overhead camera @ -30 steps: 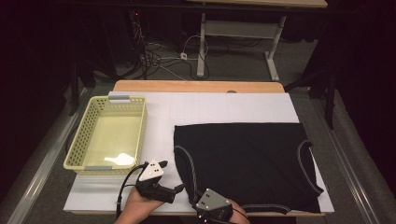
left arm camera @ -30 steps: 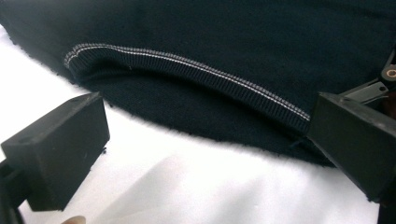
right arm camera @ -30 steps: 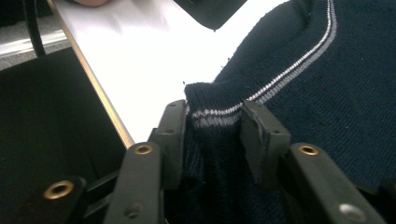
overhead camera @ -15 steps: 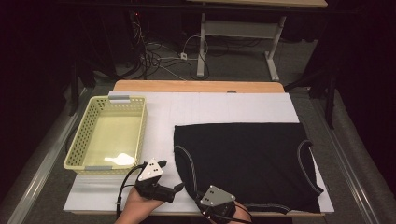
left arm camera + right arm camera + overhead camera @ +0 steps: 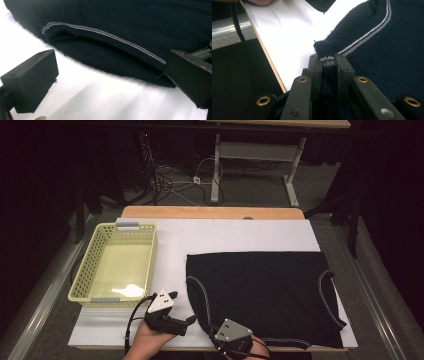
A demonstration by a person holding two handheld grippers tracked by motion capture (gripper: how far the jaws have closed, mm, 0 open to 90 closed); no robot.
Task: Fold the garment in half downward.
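R gripper (image 5: pixel 328 63): I see jaws just closed, pinching ribbed hem of black knit garment w/ white stitch line (image 5: pixel 265 290). L gripper (image 5: pixel 110 77): jaws wide, garment edge just ahead, betw. them, untouched.

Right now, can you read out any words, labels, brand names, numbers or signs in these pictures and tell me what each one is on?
None: no readable text in any view.
The black garment bears pale stitched lines along its ribbed edge, no lettering.
The yellow basket has grey tabs on its rim, blank as far as can be seen.
The grey plates on the left gripper and right gripper show dots, no writing.
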